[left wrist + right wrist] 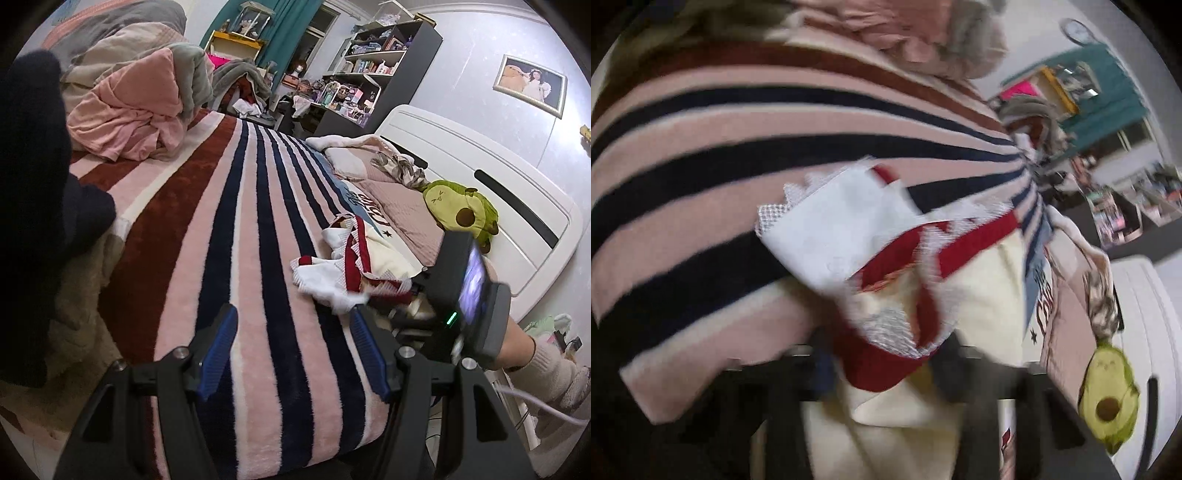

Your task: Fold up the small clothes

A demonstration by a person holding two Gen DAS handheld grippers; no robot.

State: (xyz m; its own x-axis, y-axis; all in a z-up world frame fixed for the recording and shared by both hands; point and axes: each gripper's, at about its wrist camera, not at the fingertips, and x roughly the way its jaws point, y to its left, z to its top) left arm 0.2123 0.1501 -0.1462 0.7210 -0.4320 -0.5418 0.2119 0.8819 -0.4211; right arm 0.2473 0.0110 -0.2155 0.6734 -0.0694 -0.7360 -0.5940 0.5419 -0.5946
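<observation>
A small cream and white garment with red trim and lace edging [347, 264] lies rumpled on the striped blanket [229, 229]. My left gripper [291, 343] is open and empty, low over the blanket, left of the garment. My right gripper [413, 295] shows in the left wrist view at the garment's right end. In the blurred right wrist view the garment [849, 229] bunches between the right gripper [882, 365], whose dark fingers [949, 373] are smeared; it appears shut on the red-trimmed edge.
A pink and grey heap of clothes [140, 110] lies at the back left of the bed. A dark garment [33, 166] hangs at the far left. An avocado plush [461, 210] rests by the white headboard [498, 177]. Shelves [373, 70] stand behind.
</observation>
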